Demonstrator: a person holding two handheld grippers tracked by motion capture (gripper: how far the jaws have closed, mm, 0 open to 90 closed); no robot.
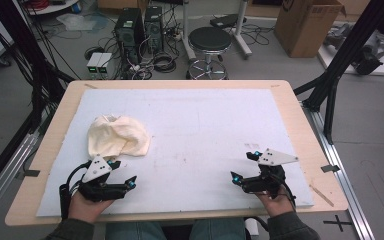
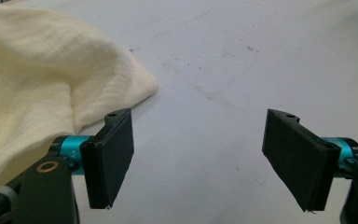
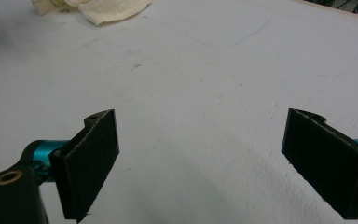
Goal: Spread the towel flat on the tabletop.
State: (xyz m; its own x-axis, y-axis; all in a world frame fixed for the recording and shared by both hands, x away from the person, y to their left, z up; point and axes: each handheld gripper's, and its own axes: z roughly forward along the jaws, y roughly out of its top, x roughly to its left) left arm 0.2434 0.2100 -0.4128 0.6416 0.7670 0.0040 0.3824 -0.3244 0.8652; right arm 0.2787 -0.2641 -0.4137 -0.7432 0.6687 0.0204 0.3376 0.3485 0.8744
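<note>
- Cream cloth (image 1: 118, 136) bunched in a loose heap on white mat (image 1: 205, 130), left half of tabletop (image 1: 50, 130), well short of the far edge.
- Left gripper (image 1: 122, 173) just beside cloth's near edge – jaws wide apart, nothing between, no contact visible.
- From left gripper view: cloth (image 2: 37, 74) lies ahead and off to the left jaw's side; nearest corner tip pokes toward the gap but stops short of it.
- Right gripper (image 1: 244, 166) well apart from cloth, near edge of right half; jaws likewise wide apart, bare mat between.
- From right gripper view: cloth (image 3: 107, 11) far off, top left of frame.
- Long axis of heap: roughly left-right across the mat, though crumpled, so hard to call exactly.
- Key relation – left hand much nearer; cloth sits fwd and slightly left of its jaws.
- Judgement: next move prob. short reach fwd w/ left gripper to pinch the near corner; right would need to cross most of the mat.
</note>
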